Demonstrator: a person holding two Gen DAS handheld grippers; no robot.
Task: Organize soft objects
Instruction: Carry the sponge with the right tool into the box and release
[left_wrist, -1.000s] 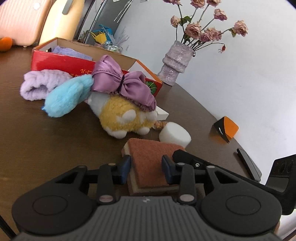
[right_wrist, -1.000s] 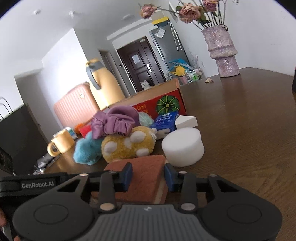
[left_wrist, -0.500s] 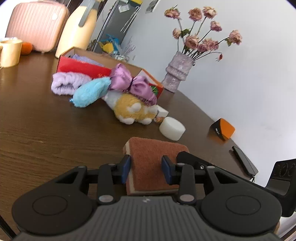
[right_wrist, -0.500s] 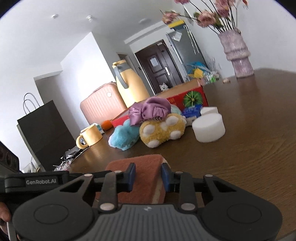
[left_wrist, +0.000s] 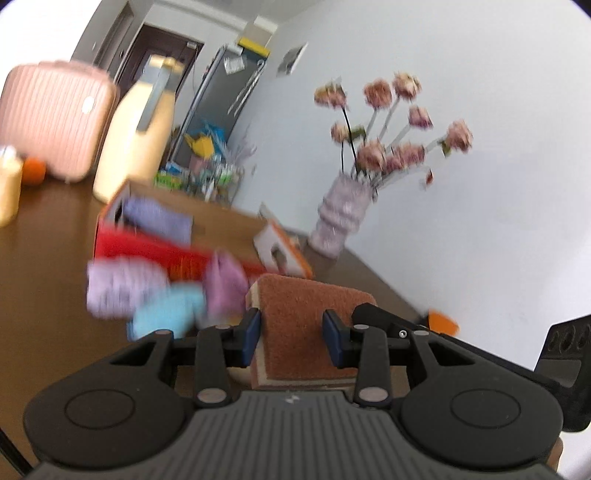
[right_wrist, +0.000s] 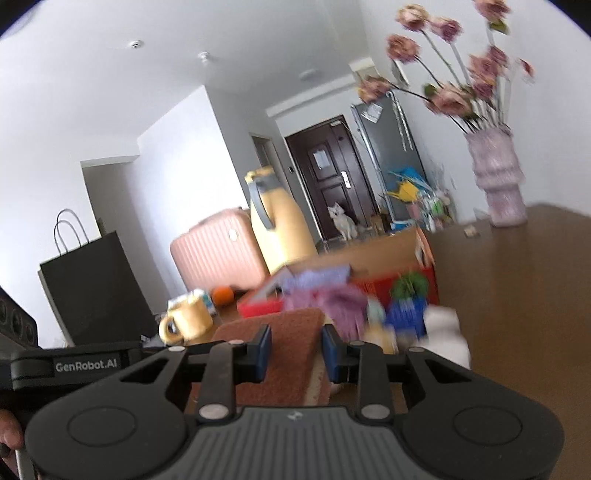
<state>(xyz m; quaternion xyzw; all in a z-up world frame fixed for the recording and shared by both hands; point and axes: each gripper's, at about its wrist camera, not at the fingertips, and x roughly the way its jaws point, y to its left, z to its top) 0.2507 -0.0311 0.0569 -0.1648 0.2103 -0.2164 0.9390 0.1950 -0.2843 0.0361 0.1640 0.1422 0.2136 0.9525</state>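
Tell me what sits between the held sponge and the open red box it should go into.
Both grippers, left and right, clamp the brown sponge. Between it and the red box lies a pile of plush items: a lilac roll, a blue piece and a purple bow. Lifting over them looks necessary.

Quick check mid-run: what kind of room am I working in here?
Most likely a home dining or living area: a wooden table, a fridge beside the dark front door, and a cat on the floor.
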